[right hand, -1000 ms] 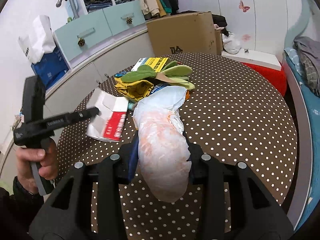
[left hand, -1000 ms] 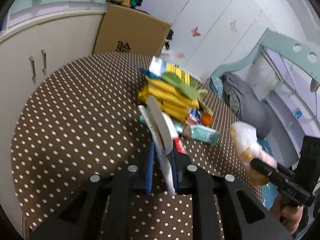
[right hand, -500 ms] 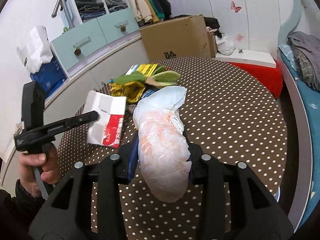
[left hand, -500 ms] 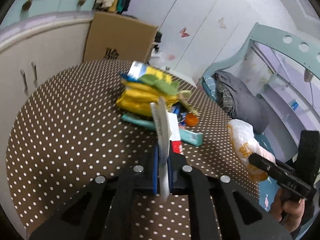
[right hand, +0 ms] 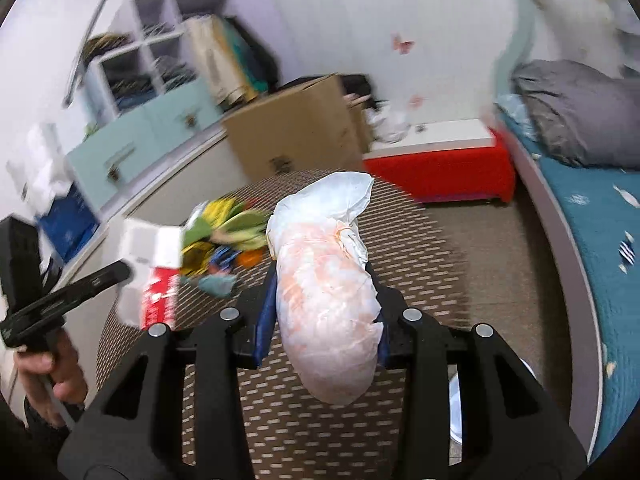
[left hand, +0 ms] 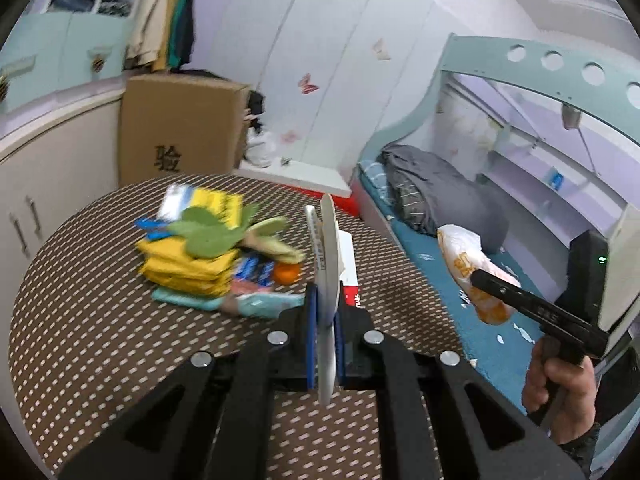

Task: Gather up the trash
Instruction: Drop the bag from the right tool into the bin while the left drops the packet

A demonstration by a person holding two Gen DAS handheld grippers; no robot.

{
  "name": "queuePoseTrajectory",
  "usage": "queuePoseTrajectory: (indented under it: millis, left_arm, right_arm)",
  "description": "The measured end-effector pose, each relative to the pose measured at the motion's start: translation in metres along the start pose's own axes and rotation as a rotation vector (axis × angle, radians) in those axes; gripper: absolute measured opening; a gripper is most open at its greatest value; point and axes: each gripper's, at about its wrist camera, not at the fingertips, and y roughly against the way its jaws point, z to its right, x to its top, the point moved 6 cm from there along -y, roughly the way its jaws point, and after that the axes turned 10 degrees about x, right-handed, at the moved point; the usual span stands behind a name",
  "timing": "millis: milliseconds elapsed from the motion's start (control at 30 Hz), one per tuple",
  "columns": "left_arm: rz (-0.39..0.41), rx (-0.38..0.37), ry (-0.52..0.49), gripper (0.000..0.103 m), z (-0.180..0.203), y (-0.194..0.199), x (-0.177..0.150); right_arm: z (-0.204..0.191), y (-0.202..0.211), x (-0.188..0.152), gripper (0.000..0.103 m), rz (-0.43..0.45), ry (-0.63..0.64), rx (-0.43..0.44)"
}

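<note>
Tongs: left [left hand: 325, 330] pinched nearly together on flattened carton [left hand: 330, 264], right [right hand: 325, 312] clamping crumpled bag [right hand: 326, 292].

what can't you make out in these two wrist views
- Contents of the white plastic bag in the right gripper: right wrist view, cloudy film hides them.
- Print on the flat white-and-red carton in the left gripper: left wrist view, seen edge-on; right wrist view, blurred.
- Pile of wrappers on the dotted table: items overlap, motion blur.
- Any bin: in neither view.
</note>
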Motion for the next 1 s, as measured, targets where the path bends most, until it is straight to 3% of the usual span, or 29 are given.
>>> queuePoseTrajectory:
  millis: [200, 433, 567, 600, 767, 1000]
  left_arm:
    - [0.011, -0.054, -0.076, 0.007, 0.049, -0.01, 0.011]
    - [-0.028, -0.1, -0.147, 0.007, 0.096, -0.04, 0.01]
    - [-0.07, -0.129, -0.187, 0.007, 0.126, -0.063, 0.004]
    - [-0.083, -0.136, -0.206, 0.007, 0.137, -0.071, 0.002]
    - [-0.143, -0.171, -0.272, 0.007, 0.176, -0.102, -0.008]
    - [-0.259, -0.242, -0.36, 0.007, 0.24, -0.15, -0.032]
  right_arm:
    - [0.093, 0.022, -0.009, 0.039, 0.035, -0.171, -0.14]
    - [0.188, 0.008, -0.057, 0.042, -0.062, -0.339, -0.252]
    - [0.231, -0.007, -0.09, 0.067, -0.117, -0.45, -0.301]
    - [0.243, -0.007, -0.101, 0.068, -0.123, -0.484, -0.313]
    - [0.268, 0.003, -0.117, 0.074, -0.093, -0.552, -0.319]
    - [0.281, 0.044, -0.109, 0.082, -0.001, -0.574, -0.322]
